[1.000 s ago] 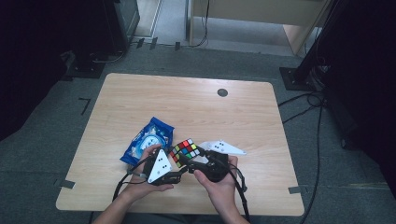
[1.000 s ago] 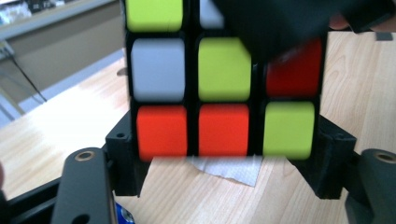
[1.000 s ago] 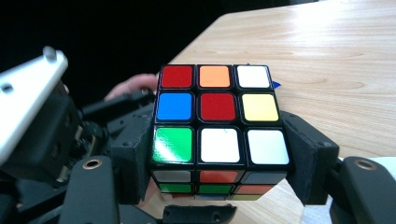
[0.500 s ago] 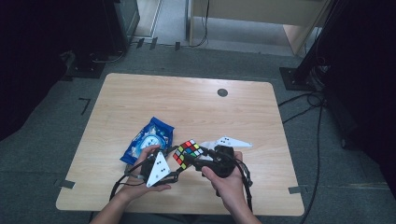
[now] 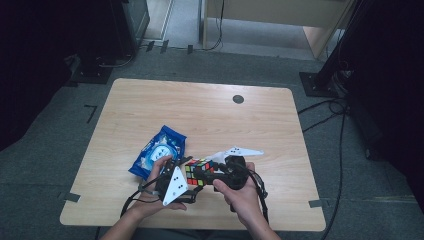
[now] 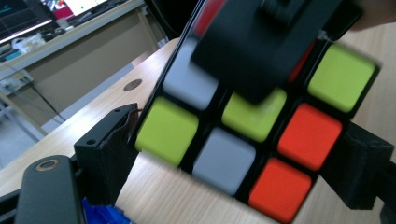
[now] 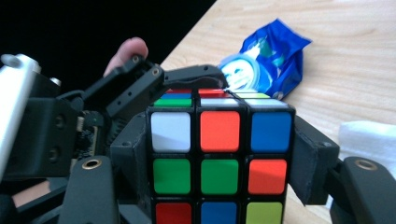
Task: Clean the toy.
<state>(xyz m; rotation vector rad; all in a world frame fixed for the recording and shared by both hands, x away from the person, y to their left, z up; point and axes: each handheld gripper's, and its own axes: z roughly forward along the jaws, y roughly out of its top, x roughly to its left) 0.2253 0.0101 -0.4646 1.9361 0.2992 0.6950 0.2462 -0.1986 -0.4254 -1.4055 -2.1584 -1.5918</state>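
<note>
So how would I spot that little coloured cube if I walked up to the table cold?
Start at the wooden table and look to its near edge, where the person's two hands meet. The puzzle cube is held there between the left gripper and the right gripper, just right of a blue packet. It alone has a black frame with a grid of coloured squares.

A wooden table (image 5: pixel 210 115) bears a blue packet (image 5: pixel 159 150) and, seemingly, white tissue (image 5: pixel 239 151).

We count one puzzle cube (image 5: pixel 199 172), one blue snack packet (image 5: pixel 159 151) and one white crumpled wrapper (image 5: pixel 239 151) on the single worktop (image 5: pixel 210 115). We hold two tools: the left tool (image 5: pixel 186 172) and the right tool (image 5: pixel 200 174).
</note>
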